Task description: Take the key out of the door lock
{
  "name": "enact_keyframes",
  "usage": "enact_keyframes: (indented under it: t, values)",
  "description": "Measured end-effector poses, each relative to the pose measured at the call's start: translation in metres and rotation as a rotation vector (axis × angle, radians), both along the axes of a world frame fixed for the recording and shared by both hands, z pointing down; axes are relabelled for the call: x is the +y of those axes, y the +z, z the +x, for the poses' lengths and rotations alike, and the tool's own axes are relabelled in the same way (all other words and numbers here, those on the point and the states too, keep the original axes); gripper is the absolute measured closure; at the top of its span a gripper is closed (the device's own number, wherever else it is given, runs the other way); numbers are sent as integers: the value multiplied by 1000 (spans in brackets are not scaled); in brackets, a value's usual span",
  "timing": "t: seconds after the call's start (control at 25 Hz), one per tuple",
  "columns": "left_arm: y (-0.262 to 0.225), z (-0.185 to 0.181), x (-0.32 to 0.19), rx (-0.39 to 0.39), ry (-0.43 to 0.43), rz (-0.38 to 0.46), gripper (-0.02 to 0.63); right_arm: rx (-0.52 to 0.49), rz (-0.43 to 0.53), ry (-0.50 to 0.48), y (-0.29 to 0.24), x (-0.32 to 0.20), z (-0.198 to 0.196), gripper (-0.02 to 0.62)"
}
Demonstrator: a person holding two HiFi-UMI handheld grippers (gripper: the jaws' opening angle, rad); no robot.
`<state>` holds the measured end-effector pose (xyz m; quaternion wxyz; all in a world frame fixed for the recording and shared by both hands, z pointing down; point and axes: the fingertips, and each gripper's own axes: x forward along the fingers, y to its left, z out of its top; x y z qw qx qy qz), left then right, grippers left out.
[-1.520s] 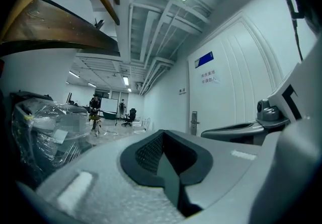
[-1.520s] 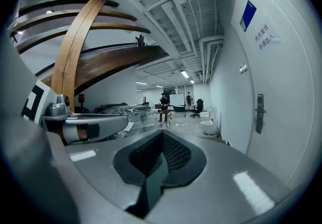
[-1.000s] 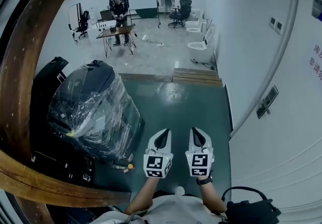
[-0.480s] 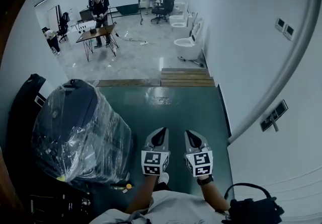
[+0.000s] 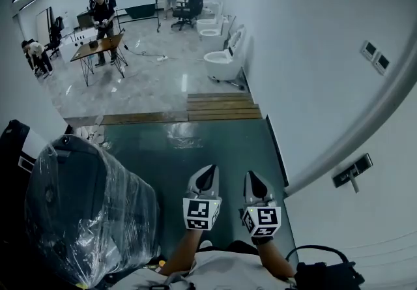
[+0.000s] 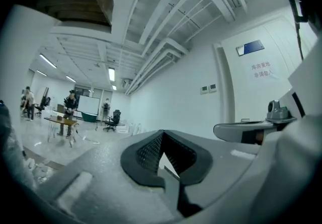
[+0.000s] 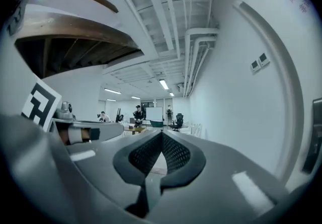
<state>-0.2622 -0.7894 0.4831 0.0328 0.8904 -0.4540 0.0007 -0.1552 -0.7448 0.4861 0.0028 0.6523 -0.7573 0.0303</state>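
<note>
Head view: the left gripper [image 5: 208,171] and right gripper [image 5: 253,176] are being held level, side by side above the dark green floor [image 5: 195,145], each with jaws pressed together on nothing. A plastic-wrapped black object [image 5: 85,210] is standing at left, a white wall [image 5: 313,87] at right. The key and door lock are showing in no view.

Glossy green floor [image 5: 228,152], crinkled clear plastic wrap [image 5: 98,217], wooden planks [image 5: 221,106]

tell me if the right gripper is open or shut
Shut. In the right gripper view the two jaws of the right gripper meet at the tips, and nothing sits between them.
</note>
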Motion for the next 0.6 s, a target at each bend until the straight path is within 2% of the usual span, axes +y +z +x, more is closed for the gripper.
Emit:
enact_keyframes:
  t: [0.08, 0.28, 0.6]
  values:
    - [5, 31, -16, 18, 79, -20, 604, 33, -15, 45, 3, -13, 25, 591]
    - [10, 119, -48, 39, 260, -30, 604, 32, -19, 139, 9, -38, 86, 591]
    - [-9, 312, -90, 16, 539, 2, 604, 23, 53, 313, -13, -88, 241, 591]
